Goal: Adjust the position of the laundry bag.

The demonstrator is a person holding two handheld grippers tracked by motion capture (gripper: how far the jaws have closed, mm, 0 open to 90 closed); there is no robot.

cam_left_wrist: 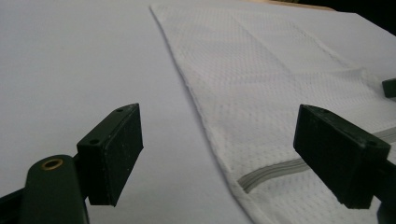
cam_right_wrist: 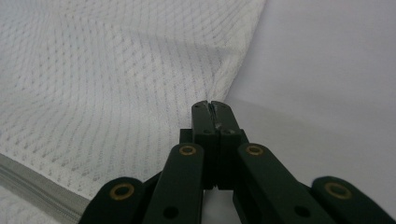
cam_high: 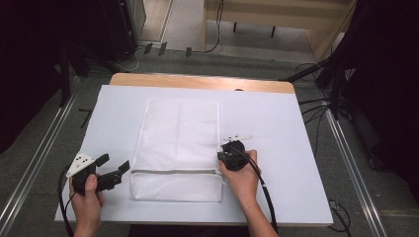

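A white mesh bag [cam_high: 178, 148] lies flat on the white sheet [cam_high: 276, 123] covering the table, its long axis running away from the person. A grey zipper [cam_high: 173, 172] crosses the bag near its close end.

The left gripper [cam_high: 114, 169] rests on the sheet just beside the bag's left edge, level with the zipper. Its jaws stand wide apart and hold nothing; in the left gripper view the bag's edge and zipper end [cam_left_wrist: 266, 173] lie between them.

The right gripper [cam_right_wrist: 215, 108] sits at the bag's right edge, near the zipper. Its jaws are pressed together; whether any fabric is pinched between them cannot be told.
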